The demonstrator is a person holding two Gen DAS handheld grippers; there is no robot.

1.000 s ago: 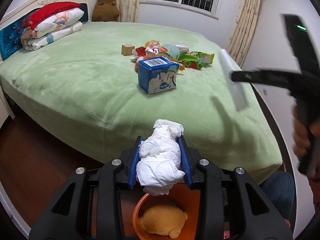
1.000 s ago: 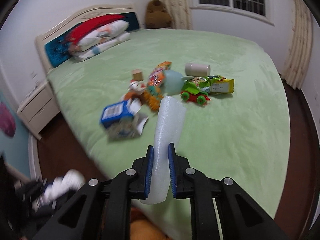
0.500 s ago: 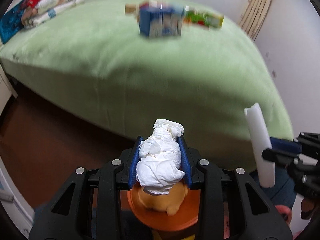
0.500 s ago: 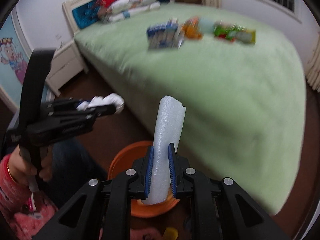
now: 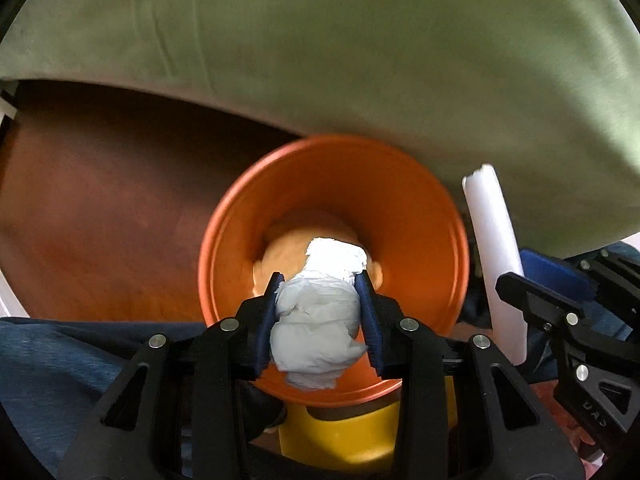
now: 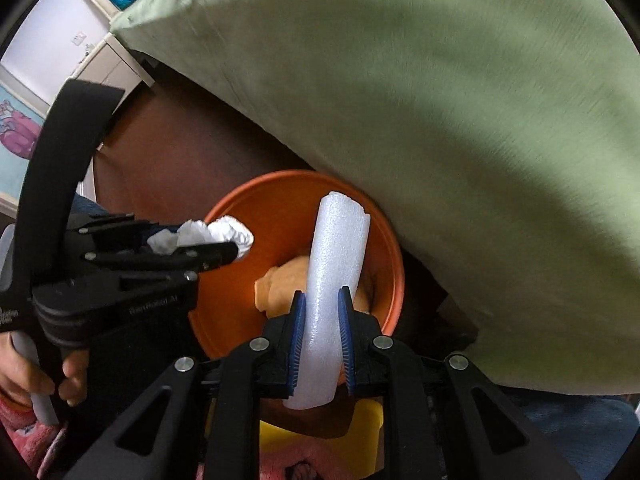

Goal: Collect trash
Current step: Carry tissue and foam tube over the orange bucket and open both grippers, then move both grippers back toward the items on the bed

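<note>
You've got both tongs parked over the round orange plastic bin, left tongs clamped on the crumpled white tissue wad, right tongs on the white foam strip, ready to drop.

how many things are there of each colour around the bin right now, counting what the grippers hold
white: 2, the crumpled tissue in the left gripper and the foam strip in the right gripper
orange: 2, the bin and the soft lump inside it
yellow: 1, the stool below the bin
total: 5

Orange bin, white tissue, green bedspread.
</note>
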